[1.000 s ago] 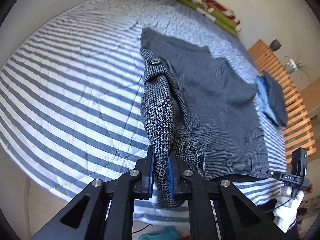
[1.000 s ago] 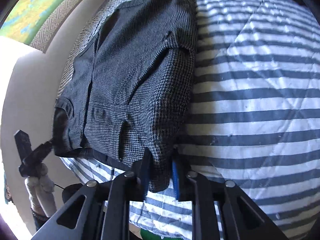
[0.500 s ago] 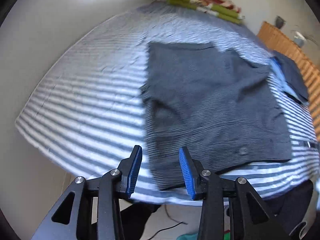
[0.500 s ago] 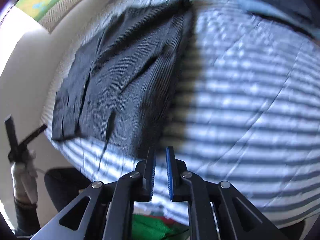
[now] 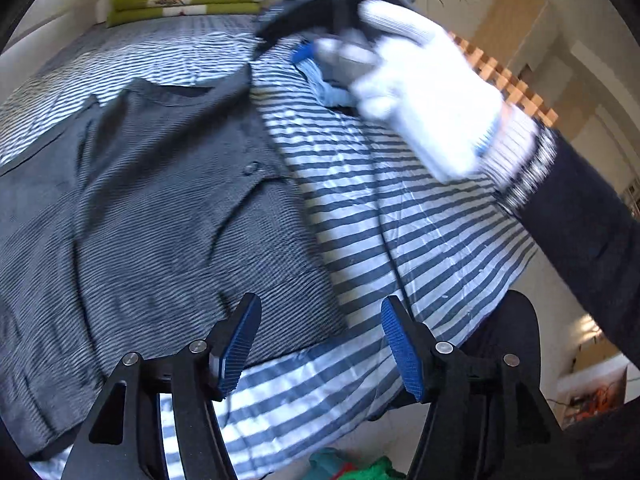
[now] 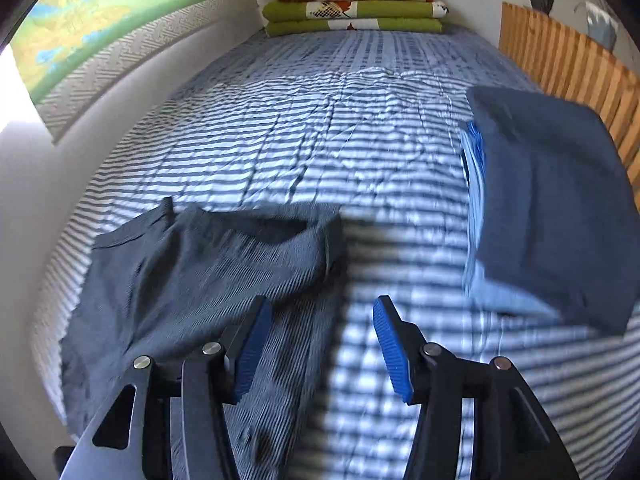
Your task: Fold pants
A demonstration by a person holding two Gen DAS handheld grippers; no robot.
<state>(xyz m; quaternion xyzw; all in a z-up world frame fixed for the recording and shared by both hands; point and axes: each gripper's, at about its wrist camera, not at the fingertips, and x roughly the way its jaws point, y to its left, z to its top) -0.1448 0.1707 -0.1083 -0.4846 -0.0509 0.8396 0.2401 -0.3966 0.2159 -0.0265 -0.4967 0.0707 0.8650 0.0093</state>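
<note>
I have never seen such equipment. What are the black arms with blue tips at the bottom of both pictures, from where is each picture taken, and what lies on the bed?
These are two hand-held grippers, one in each hand of a person; there is no robot. Each carries a camera that looks forward along its two fingers. One picture is from the left gripper, the other from the right gripper. Both are open and hold nothing.

On the striped bedcover lie the grey pants, spread flat near the edge. Farther right lies a folded dark blue garment on top of something light blue. Folded green blankets sit at the far end. In the left view, the white gloved hand holds the other gripper.
</note>
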